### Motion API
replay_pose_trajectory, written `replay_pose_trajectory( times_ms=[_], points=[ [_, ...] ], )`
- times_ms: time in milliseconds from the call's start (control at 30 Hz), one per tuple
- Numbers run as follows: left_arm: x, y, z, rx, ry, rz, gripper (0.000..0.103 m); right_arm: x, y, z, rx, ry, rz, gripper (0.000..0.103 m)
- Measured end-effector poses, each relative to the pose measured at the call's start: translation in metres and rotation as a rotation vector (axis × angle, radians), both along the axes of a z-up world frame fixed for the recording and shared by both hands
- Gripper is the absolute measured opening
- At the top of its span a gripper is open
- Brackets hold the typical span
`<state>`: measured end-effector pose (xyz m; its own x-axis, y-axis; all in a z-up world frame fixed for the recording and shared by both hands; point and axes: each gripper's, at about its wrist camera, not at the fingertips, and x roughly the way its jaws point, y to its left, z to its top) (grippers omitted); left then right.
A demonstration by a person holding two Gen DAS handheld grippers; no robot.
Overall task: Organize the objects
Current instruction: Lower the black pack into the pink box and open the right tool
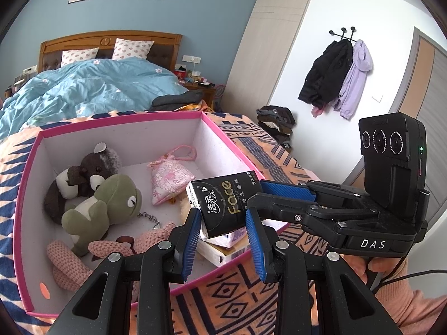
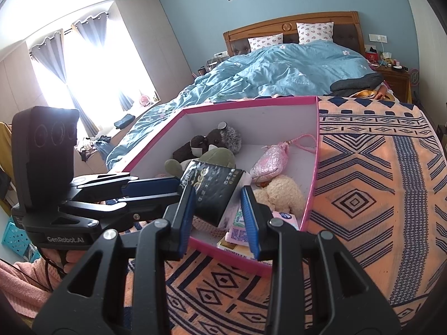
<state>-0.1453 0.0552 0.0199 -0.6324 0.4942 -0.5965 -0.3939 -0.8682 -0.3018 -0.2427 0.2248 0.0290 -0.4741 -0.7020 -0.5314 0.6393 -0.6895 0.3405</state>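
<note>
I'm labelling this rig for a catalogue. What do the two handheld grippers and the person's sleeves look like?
Both grippers are black plastic with ribbed blue pads on the jaws. The right gripper carries a three-lens camera block, a green light and the marking "DAS". The left gripper reads "GenRobot.AI". Black cables trail from each, and the sleeves are pink knit.

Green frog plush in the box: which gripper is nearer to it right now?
Left. The left gripper sits just right of the green frog plush, around the black tissue pack; the right gripper reaches in from beyond that pack's far side.
</note>
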Motion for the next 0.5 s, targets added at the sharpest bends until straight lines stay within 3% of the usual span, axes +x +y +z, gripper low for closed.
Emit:
replay_pose_trajectory(
  times_ms=[500],
  points=[
    [-0.012,-0.005,-0.006,-0.002,-0.019,0.007,0.033,-0.010,-0.003,-0.005,0.018,-0.009,-0.007,0.036]
  ],
)
